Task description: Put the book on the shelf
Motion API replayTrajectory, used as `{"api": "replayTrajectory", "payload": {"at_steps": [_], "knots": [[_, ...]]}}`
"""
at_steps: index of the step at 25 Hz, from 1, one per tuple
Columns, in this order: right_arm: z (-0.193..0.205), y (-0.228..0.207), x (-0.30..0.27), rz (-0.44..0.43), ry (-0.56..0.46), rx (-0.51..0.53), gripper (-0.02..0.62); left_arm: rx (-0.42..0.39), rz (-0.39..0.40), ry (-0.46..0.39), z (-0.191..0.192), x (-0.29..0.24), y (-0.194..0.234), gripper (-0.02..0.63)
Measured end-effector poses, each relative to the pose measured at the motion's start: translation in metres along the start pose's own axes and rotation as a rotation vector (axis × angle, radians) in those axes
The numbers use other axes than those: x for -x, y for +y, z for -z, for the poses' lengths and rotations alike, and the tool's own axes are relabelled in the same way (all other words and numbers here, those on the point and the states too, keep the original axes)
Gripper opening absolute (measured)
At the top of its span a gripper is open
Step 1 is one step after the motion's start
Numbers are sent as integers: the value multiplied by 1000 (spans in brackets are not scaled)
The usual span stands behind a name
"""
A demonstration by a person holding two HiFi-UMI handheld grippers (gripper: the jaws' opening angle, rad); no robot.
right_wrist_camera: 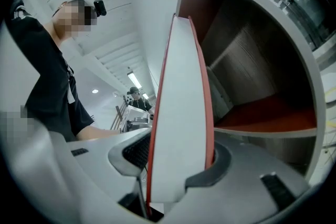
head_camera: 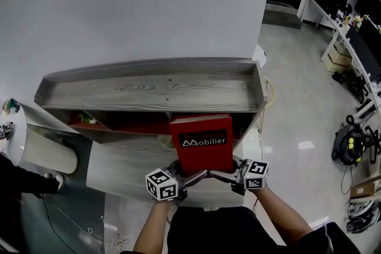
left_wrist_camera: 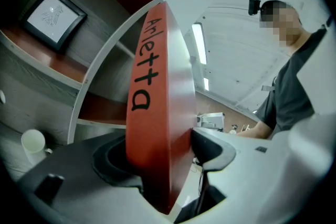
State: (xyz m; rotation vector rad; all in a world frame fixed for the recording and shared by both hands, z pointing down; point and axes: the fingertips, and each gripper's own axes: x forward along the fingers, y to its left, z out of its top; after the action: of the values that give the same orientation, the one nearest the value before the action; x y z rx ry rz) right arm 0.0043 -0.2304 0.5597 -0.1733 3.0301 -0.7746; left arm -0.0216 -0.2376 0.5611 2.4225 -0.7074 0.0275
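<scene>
I have the red hardcover book (head_camera: 201,143) held out in front of the grey wood-grain shelf unit (head_camera: 149,92). Its printed cover faces up toward my head camera, and its far end sits right at the mouth of the red-lined middle compartment. I take this as the last stretch of the insertion.

The right gripper (head_camera: 217,175) is clamped on the near corner at the page edge. Its own view shows both pads pressed against the two red covers with the white pages between them. That grip seems to be carrying the load, which is why I keep it firm.

The left gripper (head_camera: 199,175) sits at the spine corner. Its jaws are spread wide around the lettered spine, with one pad against the cover and the other apparently clear. I judge it is only steadying the book, not pinching it.

A framed picture (left_wrist_camera: 55,18) sits in the compartment to the left, and a white cup (left_wrist_camera: 32,140) stands lower down, so I need to keep the book clear of both.
</scene>
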Motion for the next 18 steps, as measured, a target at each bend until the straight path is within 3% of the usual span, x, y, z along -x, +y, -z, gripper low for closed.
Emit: {"api": "replayTrajectory", "payload": {"at_steps": [8, 18], "knots": [[-7, -16, 2, 18, -67, -17, 181, -1, 30, -6, -11, -10, 11, 290], [-19, -33, -7, 23, -33, 38, 189, -21, 8, -24, -27, -14, 27, 290]]}}
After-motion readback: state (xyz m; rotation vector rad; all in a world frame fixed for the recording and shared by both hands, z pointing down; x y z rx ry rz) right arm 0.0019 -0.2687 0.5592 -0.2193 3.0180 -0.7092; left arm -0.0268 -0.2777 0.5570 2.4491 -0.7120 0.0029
